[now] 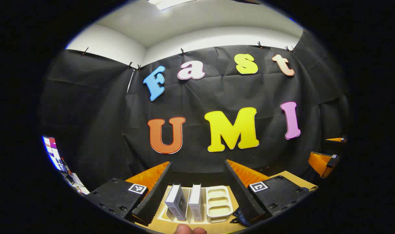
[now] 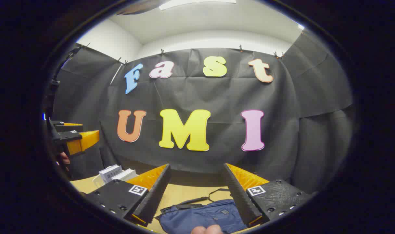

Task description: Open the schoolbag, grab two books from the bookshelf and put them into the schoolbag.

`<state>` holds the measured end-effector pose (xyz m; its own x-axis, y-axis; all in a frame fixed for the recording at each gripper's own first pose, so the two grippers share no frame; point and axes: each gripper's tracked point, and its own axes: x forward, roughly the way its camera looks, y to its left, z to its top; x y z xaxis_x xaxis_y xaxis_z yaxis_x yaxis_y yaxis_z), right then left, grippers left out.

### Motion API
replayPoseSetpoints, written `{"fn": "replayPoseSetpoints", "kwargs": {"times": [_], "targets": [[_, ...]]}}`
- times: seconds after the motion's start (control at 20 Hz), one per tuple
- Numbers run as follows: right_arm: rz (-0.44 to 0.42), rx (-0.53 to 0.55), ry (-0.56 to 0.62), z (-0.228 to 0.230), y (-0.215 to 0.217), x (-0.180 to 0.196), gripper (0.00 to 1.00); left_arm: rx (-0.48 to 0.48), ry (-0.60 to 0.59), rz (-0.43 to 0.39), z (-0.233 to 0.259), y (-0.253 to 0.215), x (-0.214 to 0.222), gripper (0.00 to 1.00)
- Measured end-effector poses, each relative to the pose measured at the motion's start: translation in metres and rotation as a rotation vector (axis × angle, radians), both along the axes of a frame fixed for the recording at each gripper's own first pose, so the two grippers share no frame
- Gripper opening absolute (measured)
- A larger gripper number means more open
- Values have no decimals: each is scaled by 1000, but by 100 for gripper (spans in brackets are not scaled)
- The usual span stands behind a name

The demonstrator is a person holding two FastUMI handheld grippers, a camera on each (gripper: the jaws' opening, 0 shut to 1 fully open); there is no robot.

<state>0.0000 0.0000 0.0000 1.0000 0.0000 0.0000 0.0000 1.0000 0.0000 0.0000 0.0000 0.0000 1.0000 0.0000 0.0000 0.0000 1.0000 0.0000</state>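
We hold both the left gripper [image 1: 197,191] and right gripper [image 2: 197,195] spread wide, empty. Two books [image 1: 186,201] stand in the bookshelf [image 1: 218,201] ahead; the schoolbag [image 2: 202,216] lies on the table [image 2: 187,191], apparently closed. A jaw snagging its strap [image 2: 197,199] could drag it

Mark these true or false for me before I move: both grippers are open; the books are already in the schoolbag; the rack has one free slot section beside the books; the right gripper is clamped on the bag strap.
1. Both grippers are open. True: the left gripper and right gripper each hold their fingers wide apart, with nothing between them.
2. The books are already in the schoolbag. False: both books stand upright in the white rack on the table.
3. The rack has free slots beside the books. True.
4. The right gripper is clamped on the bag strap. False: the blue schoolbag lies flat on the table, ungripped.
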Motion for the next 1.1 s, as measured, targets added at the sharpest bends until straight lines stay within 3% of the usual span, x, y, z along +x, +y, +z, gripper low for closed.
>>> {"fn": "replayPoseSetpoints", "kwargs": {"times": [0.7,1.1], "targets": [[-61,3,31,-7,34,-37,96,-9,9,-69,-11,17,-13,99],[-26,-32,98,-37,39,-43,95,-33,26,-56,-18,15,-24,99]]}}
